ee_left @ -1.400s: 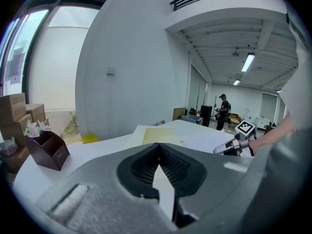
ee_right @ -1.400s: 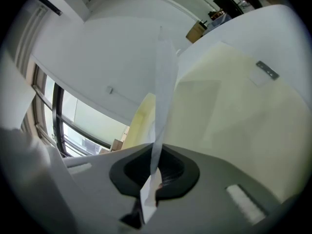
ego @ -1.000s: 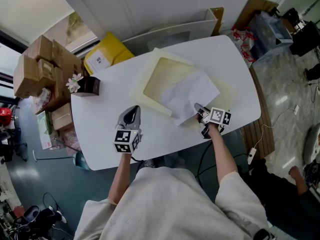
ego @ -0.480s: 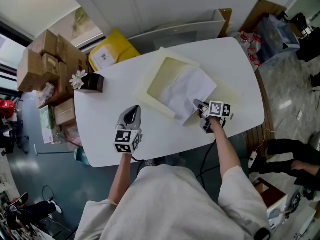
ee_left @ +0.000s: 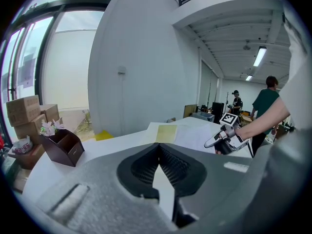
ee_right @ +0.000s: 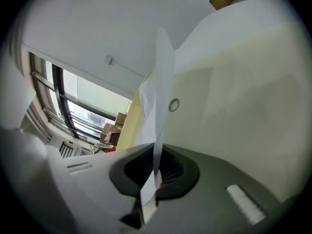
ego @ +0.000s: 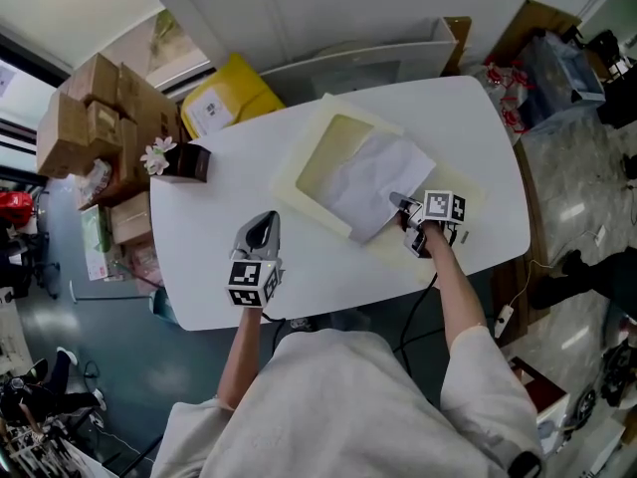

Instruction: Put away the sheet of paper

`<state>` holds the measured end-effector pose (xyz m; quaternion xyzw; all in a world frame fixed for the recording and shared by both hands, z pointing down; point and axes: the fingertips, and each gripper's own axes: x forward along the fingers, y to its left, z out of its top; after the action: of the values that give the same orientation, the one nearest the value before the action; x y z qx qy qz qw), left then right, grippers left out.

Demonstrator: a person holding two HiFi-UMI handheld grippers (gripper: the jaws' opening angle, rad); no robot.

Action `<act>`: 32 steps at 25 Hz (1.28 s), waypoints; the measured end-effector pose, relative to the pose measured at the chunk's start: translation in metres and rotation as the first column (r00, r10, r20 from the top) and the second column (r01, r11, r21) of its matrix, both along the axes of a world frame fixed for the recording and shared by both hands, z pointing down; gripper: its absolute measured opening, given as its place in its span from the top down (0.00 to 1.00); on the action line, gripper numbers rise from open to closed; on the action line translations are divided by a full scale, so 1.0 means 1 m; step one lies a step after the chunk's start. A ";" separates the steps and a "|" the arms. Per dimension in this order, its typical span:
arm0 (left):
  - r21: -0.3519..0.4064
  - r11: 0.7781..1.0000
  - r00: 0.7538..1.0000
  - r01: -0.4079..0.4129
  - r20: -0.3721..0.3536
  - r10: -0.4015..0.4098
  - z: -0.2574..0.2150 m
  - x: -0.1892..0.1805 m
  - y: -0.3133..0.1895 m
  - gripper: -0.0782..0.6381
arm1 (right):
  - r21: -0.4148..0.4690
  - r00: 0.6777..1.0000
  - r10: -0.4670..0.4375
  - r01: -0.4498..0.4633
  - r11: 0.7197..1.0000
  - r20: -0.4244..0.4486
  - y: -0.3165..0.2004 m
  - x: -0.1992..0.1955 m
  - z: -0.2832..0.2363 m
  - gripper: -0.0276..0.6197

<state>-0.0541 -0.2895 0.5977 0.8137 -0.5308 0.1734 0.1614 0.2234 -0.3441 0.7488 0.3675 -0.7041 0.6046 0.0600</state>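
Note:
A white sheet of paper [ego: 373,172] lies slanted across an open cream file pouch [ego: 309,172] in the middle of the white table [ego: 219,257]. My right gripper [ego: 398,201] is shut on the sheet's near right corner. In the right gripper view the paper [ee_right: 163,82] runs edge-on out of the closed jaws [ee_right: 157,152], over the pouch [ee_right: 234,96] and its snap button. My left gripper [ego: 264,219] hovers shut and empty near the table's front edge, left of the pouch. Its own view shows the pouch [ee_left: 166,133], the sheet [ee_left: 192,135] and the right gripper [ee_left: 214,140] ahead.
A brown box with flowers [ego: 182,162] stands at the table's far left corner. Cardboard boxes [ego: 90,108] and a yellow package [ego: 224,103] sit on the floor beyond. People [ee_left: 265,101] stand far off in the room.
My right gripper has carried the paper's corner a little farther from me, over the pouch. The left gripper has stayed put.

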 end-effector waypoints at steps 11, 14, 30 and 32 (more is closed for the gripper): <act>0.000 1.000 1.000 0.003 0.003 -0.003 -0.002 0.001 0.001 0.88 | -0.021 0.997 -0.072 0.072 0.997 -0.019 -0.005 -0.008 0.000 0.95; 0.001 1.000 1.000 0.010 0.001 -0.010 -0.002 0.000 0.001 0.88 | -0.034 0.995 -0.095 0.094 0.995 -0.030 -0.006 -0.014 0.001 0.95; 0.008 1.000 1.000 0.006 -0.012 -0.006 -0.002 0.000 -0.002 0.88 | -0.084 0.961 -0.212 0.200 0.976 -0.176 0.015 0.043 0.008 0.95; 0.007 1.000 1.000 0.002 -0.014 -0.002 -0.001 0.002 -0.002 0.88 | -0.077 0.963 -0.207 0.197 0.977 -0.175 0.015 0.044 0.008 0.95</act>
<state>-0.0523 -0.2918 0.5964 0.8149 -0.5311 0.1658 0.1622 0.2671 -0.3292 0.7566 0.3455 -0.7114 0.5796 0.1962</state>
